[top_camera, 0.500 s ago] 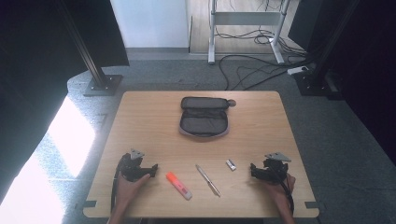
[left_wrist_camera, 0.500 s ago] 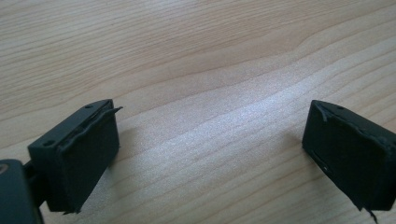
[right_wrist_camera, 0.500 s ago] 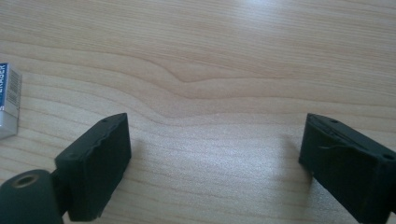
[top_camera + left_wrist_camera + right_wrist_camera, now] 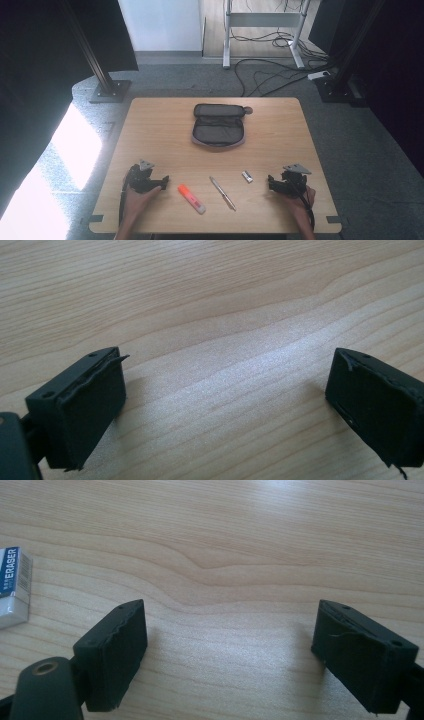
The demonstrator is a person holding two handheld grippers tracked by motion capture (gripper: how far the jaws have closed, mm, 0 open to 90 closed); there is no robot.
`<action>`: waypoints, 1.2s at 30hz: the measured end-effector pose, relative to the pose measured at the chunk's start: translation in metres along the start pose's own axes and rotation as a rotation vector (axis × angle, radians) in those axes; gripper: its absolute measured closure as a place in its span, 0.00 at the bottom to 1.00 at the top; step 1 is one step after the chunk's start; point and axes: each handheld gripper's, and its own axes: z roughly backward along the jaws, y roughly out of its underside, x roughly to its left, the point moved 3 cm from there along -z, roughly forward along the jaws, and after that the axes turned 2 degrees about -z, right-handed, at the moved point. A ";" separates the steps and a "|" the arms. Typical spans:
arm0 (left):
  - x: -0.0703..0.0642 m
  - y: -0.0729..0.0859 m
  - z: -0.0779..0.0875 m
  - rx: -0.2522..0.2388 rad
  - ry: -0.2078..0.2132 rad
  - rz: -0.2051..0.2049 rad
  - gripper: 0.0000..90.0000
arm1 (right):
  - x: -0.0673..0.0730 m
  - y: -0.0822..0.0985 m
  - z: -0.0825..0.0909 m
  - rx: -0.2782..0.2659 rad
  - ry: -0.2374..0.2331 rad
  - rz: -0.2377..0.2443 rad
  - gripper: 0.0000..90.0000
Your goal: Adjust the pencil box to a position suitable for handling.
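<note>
An open dark pencil case (image 4: pixel 218 125) lies at the middle back of the wooden table (image 4: pixel 150 125). Nearer the front lie an orange highlighter (image 4: pixel 191 198), a silver pen (image 4: pixel 222 192) and a small white eraser (image 4: pixel 247 176) (image 4: pixel 12 587). My left gripper (image 4: pixel 162 181) (image 4: pixel 222 405) rests on the table at the front left, open, with bare wood between its jaws. At the front right sits my right gripper (image 4: pixel 271 182) (image 4: pixel 230 650), open too and holding nothing, with the eraser just to its left.
The table stands on grey carpet (image 4: pixel 370 150). Cables (image 4: pixel 270 75) and a desk frame (image 4: pixel 260 30) lie beyond its far edge, and a black stand base (image 4: pixel 107 90) at the back left. A bright patch of sunlight (image 4: pixel 55 160) falls on the floor at the left.
</note>
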 end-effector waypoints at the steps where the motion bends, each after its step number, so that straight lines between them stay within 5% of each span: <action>1: 0.000 0.000 0.000 0.001 0.000 -0.003 0.03 | 0.001 0.000 0.000 -0.001 0.000 0.000 0.16; 12: -0.001 -0.001 0.005 -0.023 -0.004 0.031 0.16 | 0.006 0.000 0.000 -0.003 -0.016 0.008 0.18; 16: -0.001 -0.009 0.010 -0.072 0.000 0.039 0.16 | 0.006 0.000 0.001 -0.003 -0.011 0.008 0.18; 19: 0.001 -0.022 0.018 -0.128 0.013 0.056 0.16 | 0.007 0.000 0.000 -0.004 -0.009 0.005 0.18; 27: -0.006 -0.053 0.022 -0.176 0.065 0.068 0.18 | 0.008 -0.001 -0.001 -0.002 -0.005 0.004 0.18; 36: -0.008 -0.081 0.009 -0.134 0.120 0.093 0.19 | 0.009 -0.001 -0.001 -0.005 -0.006 0.006 0.19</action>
